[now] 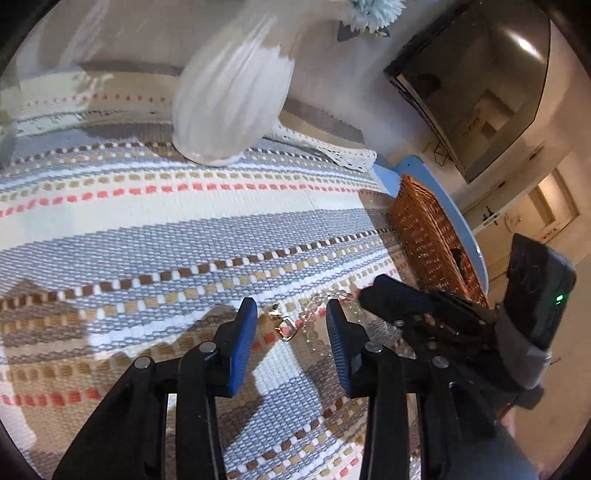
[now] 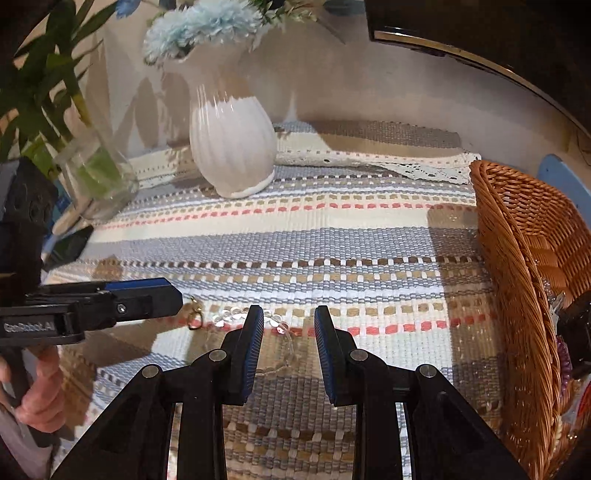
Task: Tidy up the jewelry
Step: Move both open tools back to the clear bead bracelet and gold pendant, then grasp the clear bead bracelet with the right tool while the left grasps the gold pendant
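Both hand-held grippers hover low over the striped woven cloth (image 2: 332, 236) that covers the bench. Left hand-held gripper (image 1: 291, 314) has its blue-padded fingers spread apart, with nothing between them touching the pads. Directly ahead of its gap lies a clear beaded bracelet (image 1: 314, 314) with a small gold clasp (image 1: 284, 326) on the cloth; the clasp sits between the two fingertips, closer to the left one, and the beads trail toward the right fingertip. Right hand-held gripper (image 2: 289, 321) is likewise spread wide and holds nothing. In its view the bracelet (image 2: 258, 321) lies just in front of and under its left finger, the clasp (image 2: 195, 314) further to the left, close to the tip of the left hand-held gripper (image 2: 173, 295), which enters from the left side. Whether either gripper touches the beads cannot be told.

To the right of the right hand-held gripper stands a wicker basket (image 2: 517, 295) with some small items inside, too blurred to identify. Well ahead of both grippers, a white ribbed vase (image 2: 231, 147) with pale blue flowers (image 2: 199, 26) stands on the cloth. A glass vase (image 2: 96, 177) with green stems sits ahead and to the left of the right hand-held gripper. A dark screen (image 1: 476, 81) hangs on the wall beyond the basket.
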Motion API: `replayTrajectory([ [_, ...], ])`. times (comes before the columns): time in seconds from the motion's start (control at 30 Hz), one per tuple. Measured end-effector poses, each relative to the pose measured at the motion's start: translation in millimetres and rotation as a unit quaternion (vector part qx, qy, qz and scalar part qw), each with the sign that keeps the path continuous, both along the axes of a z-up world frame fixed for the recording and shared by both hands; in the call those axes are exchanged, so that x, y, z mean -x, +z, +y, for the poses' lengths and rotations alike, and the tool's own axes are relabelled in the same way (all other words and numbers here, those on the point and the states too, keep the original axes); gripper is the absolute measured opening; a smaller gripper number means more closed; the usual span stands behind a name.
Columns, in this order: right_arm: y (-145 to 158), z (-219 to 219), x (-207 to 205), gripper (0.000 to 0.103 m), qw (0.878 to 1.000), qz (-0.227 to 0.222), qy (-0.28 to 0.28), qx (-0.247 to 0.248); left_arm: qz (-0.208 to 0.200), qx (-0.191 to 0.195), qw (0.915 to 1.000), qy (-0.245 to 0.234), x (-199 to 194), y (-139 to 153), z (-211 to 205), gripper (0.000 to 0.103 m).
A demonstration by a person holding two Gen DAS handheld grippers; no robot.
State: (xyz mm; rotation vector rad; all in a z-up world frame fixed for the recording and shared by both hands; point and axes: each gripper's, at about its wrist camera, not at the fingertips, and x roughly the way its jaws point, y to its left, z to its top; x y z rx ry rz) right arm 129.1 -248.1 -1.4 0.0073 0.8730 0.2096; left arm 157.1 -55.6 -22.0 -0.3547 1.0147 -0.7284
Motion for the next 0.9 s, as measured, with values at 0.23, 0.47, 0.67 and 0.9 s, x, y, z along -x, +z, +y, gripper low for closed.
replayTrajectory([
  [0.23, -7.5, 9.9, -3.2, 0.028, 0.999, 0.001, -0.002, 0.035, 0.0, 0.007, 0.9999, -0.007, -1.4, -5.4, 0.1, 0.039],
  [0.47, -13.2, 25.6, -2.4, 0.024, 0.997, 0.003, 0.014, 0.08, -0.022, -0.05, 0.9985, 0.007, -1.3, -10.8, -11.6, 0.005],
  [0.67, -14.6, 19.2, -3.2, 0.01, 0.998, 0.009, 0.012, 0.063, 0.001, -0.021, 0.9997, 0.01, -8.9, -15.9, 6.5, 0.001],
  [0.9, -14.5, -4.8, -3.2, 0.009, 0.999, 0.016, -0.014, 0.043, 0.002, 0.002, 1.0, 0.009, -9.8, -13.1, 15.6, 0.001],
])
